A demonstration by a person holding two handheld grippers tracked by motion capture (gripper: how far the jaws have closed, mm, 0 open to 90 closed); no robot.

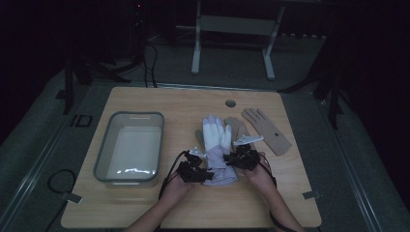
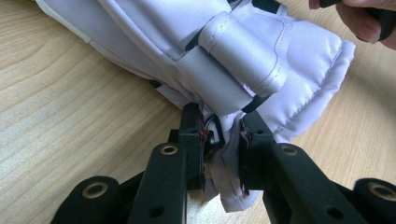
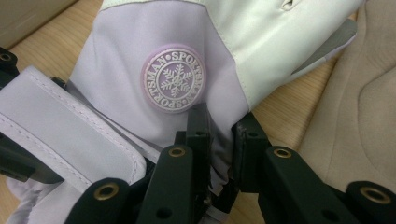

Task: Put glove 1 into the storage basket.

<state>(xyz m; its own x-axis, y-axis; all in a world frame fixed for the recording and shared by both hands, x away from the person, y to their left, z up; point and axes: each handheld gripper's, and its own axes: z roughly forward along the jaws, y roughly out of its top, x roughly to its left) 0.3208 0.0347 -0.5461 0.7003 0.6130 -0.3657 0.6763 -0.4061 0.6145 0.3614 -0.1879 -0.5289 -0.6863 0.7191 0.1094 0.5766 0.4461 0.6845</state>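
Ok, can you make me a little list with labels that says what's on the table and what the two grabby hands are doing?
surface: light wooden table
main thing: padded white and lilac ski glove, lying flat, finger end pointing away from the person
badge: round lilac snowflake patch on the glove
left gripper: fingers pinching the glove's cuff edge
right gripper: fingers pinching the glove's fabric below the patch
nearby: flat beige knit glove to the right; a second beige glove partly under the ski glove
container: grey plastic tub to the left

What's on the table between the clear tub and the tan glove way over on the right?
The white and lilac ski glove, gripped at its cuff by the left gripper and right gripper, with another tan glove beneath it, seen from the high view.
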